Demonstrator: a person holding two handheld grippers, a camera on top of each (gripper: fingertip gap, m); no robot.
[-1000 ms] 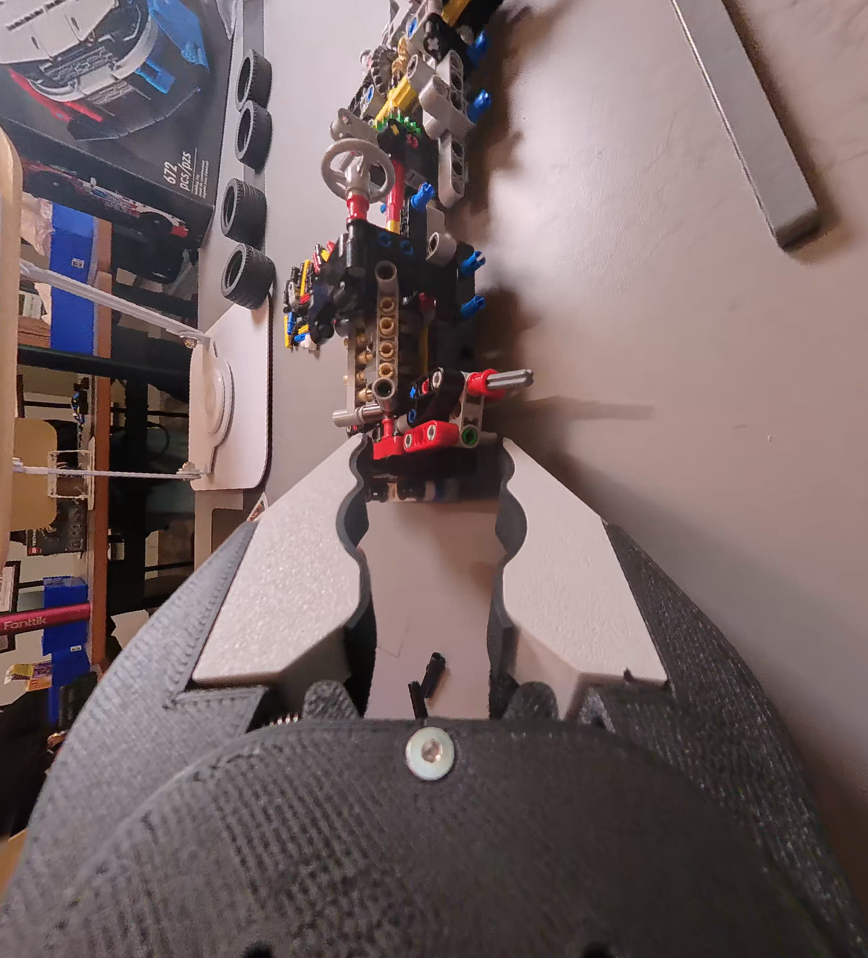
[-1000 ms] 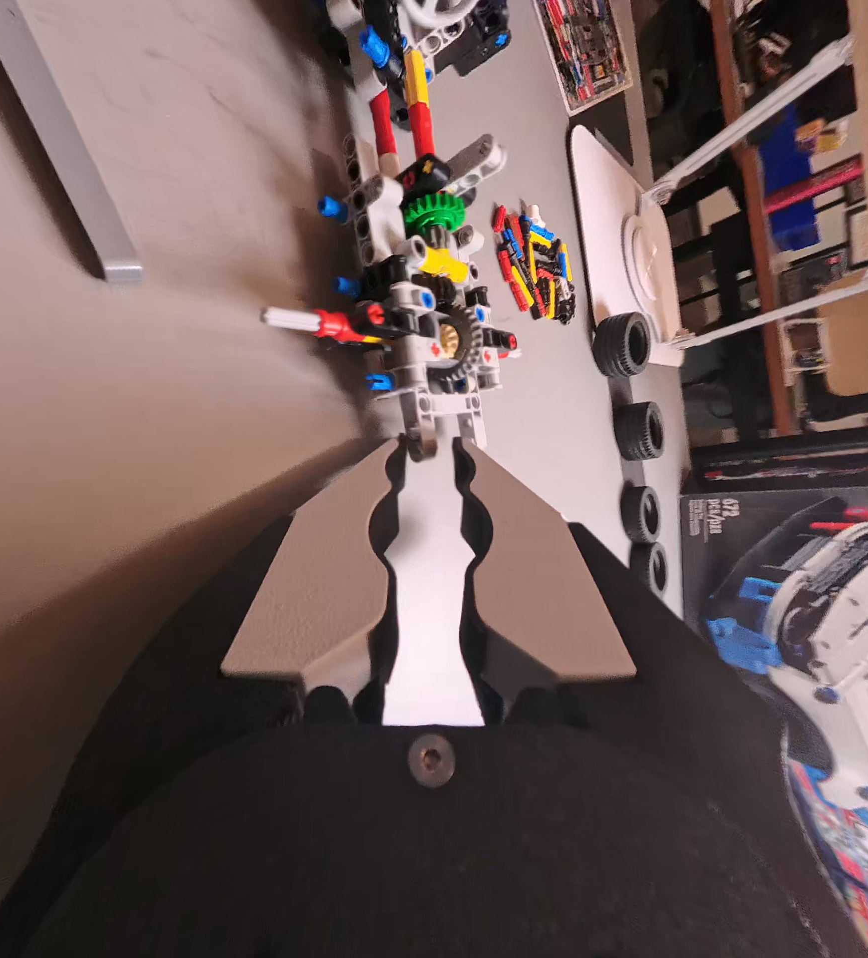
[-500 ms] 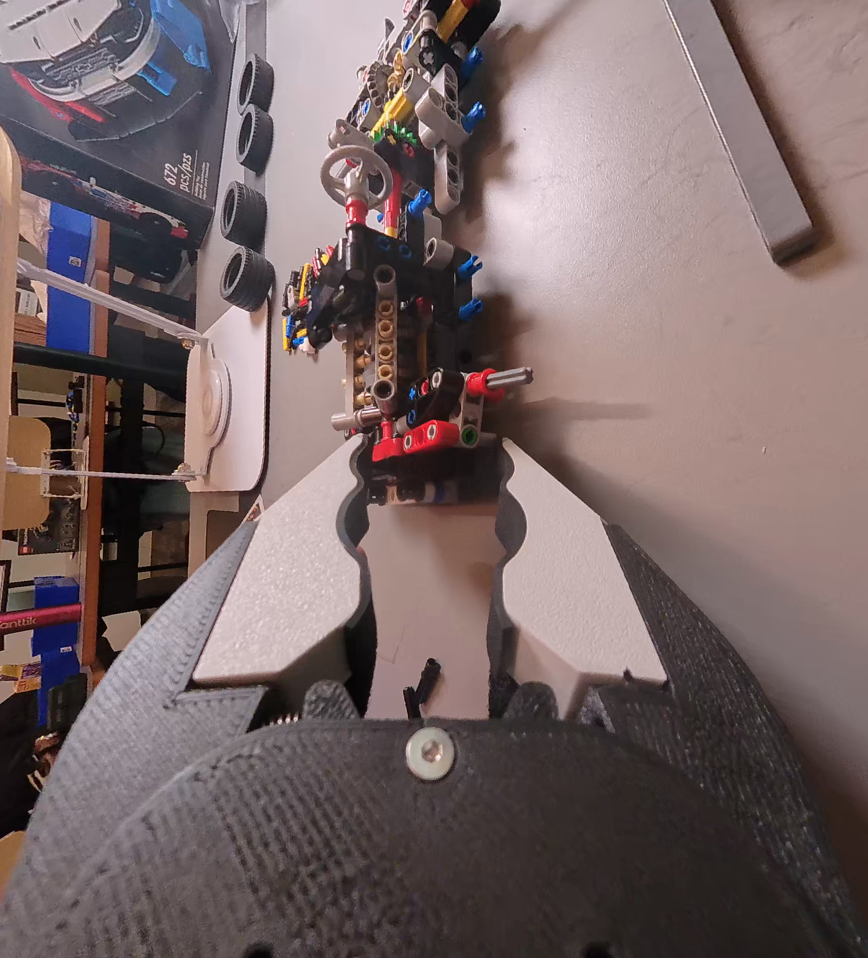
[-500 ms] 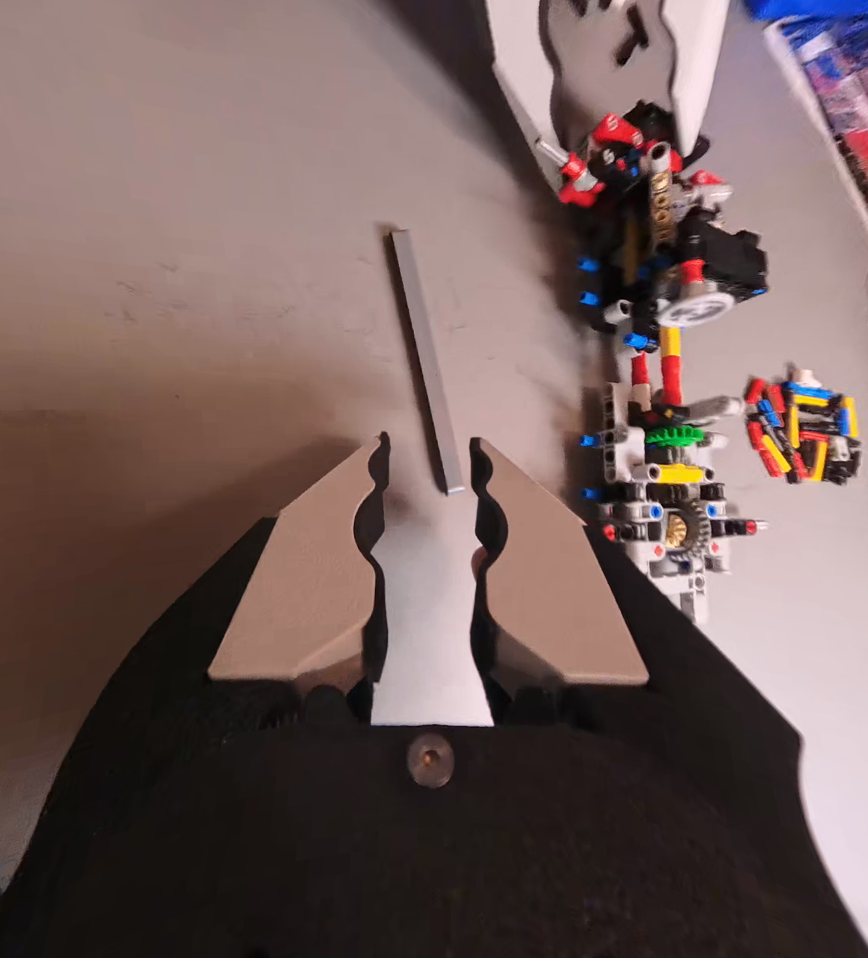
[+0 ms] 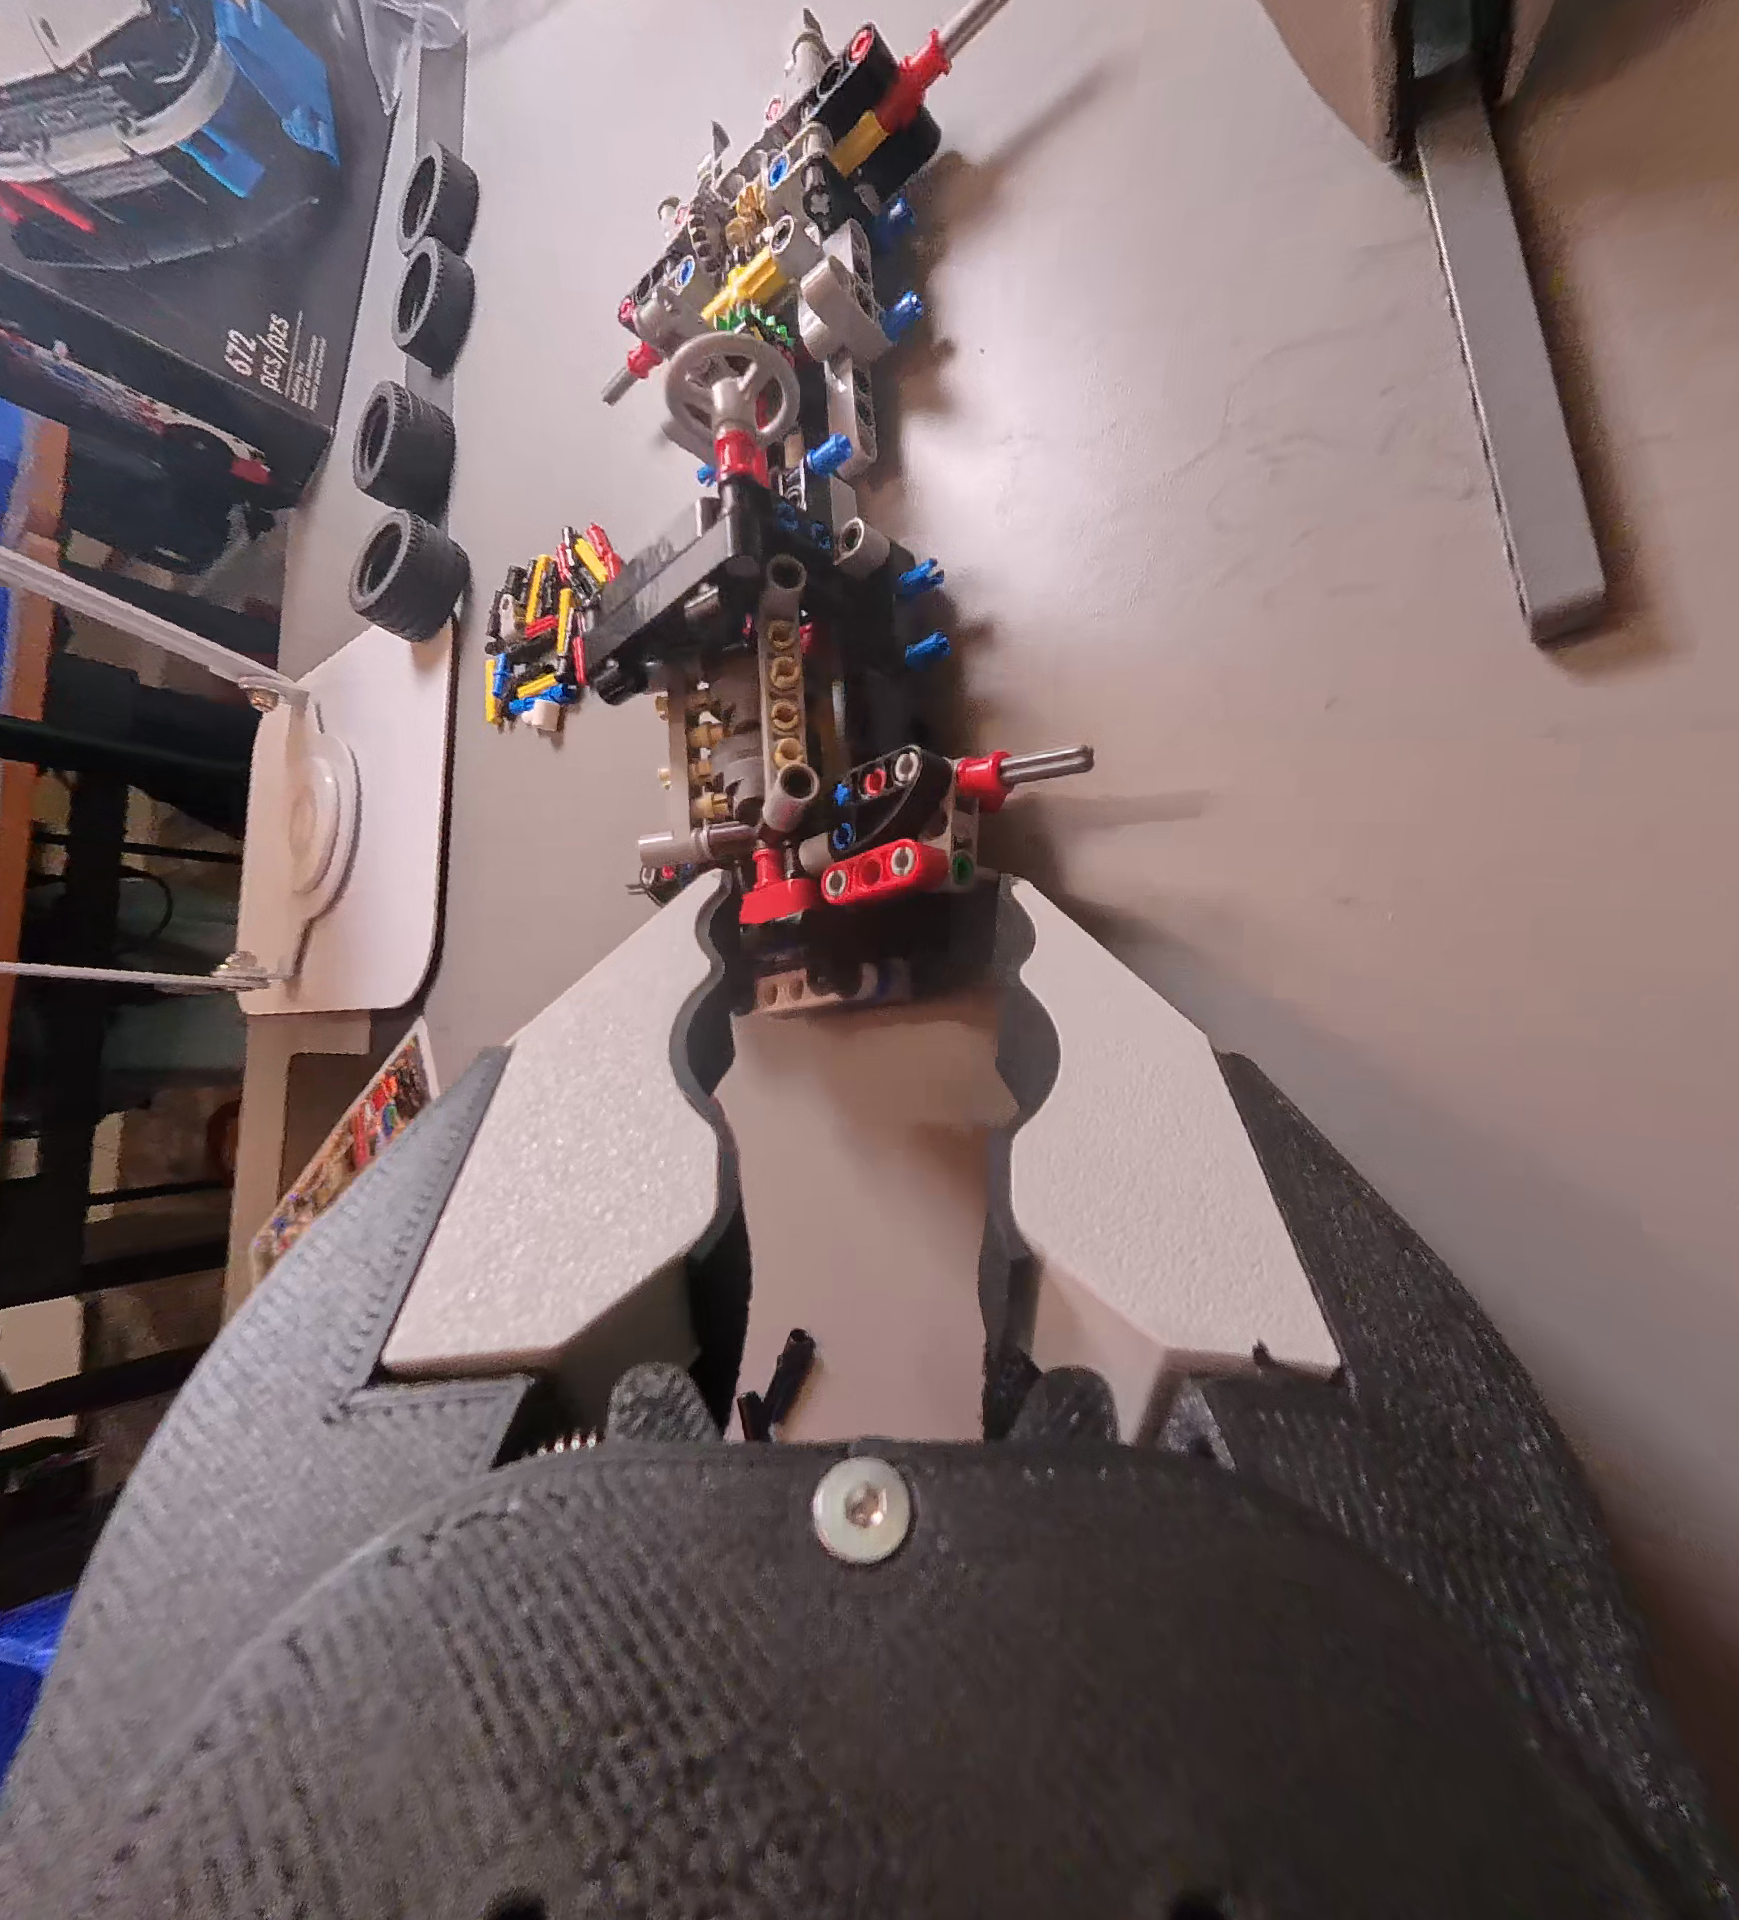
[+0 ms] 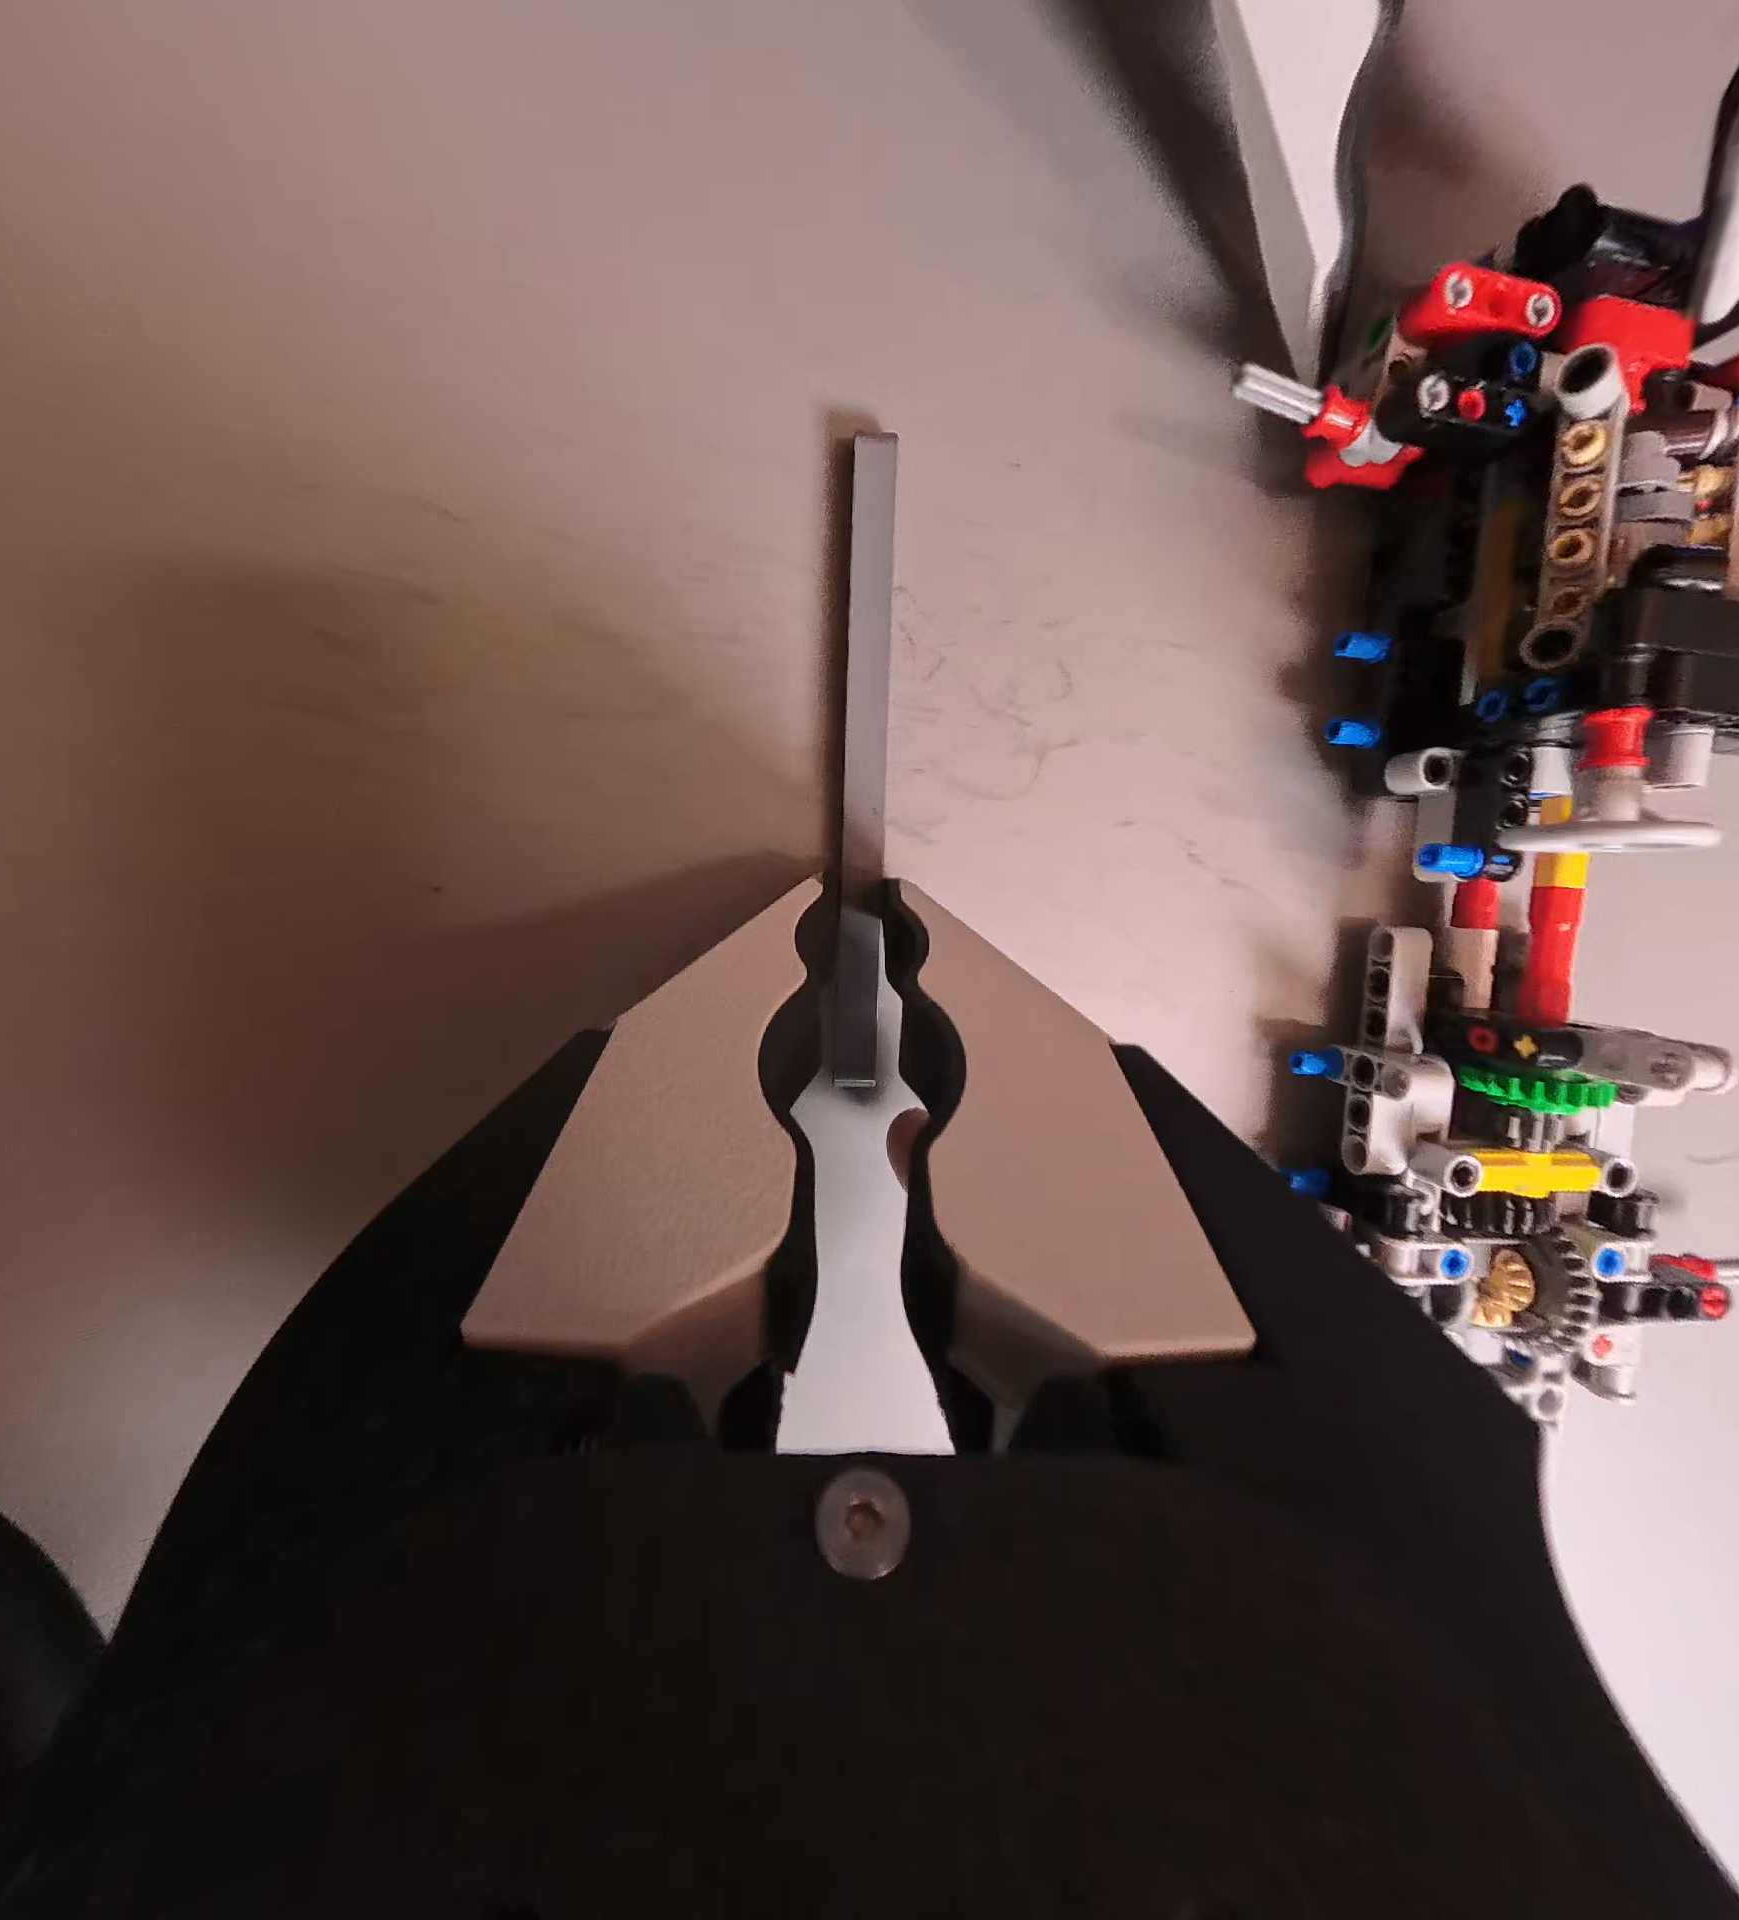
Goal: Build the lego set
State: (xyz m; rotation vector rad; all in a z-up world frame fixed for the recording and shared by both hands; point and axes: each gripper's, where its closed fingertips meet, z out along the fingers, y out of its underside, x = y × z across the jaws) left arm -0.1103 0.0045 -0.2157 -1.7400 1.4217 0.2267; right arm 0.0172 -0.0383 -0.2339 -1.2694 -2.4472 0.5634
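Observation:
The long lego chassis [image 5: 782, 665] lies on the grey table [image 5: 1260, 1039], with a grey steering wheel [image 5: 730, 400] on top. My left gripper [image 5: 860, 904] is shut on its near end, by the red beams. The chassis also shows at the right of the right wrist view [image 6: 1530, 852], with the left gripper [image 6: 1530, 291] at its far end. My right gripper [image 6: 857, 888] is shut on the near end of a long flat grey bar [image 6: 870, 644] that lies on the table left of the chassis. The bar also shows in the left wrist view [image 5: 1499, 416].
Several black tyres [image 5: 408, 561] stand in a row by the set's box [image 5: 117, 156]. A pile of small coloured pins [image 5: 538, 634] lies beside the chassis. A white stand base [image 5: 345, 831] sits at the table edge. A small black pin [image 5: 787, 1361] lies near the left gripper's base. The tips of one gripper are about 15 centimeters away from the tips of the other. My left tips are roughly 11 centimeters from the small black pin [image 5: 787, 1361].
My right gripper has left the chassis end, swung over to the grey bar and closed around its near end. The left gripper keeps its hold on the chassis.

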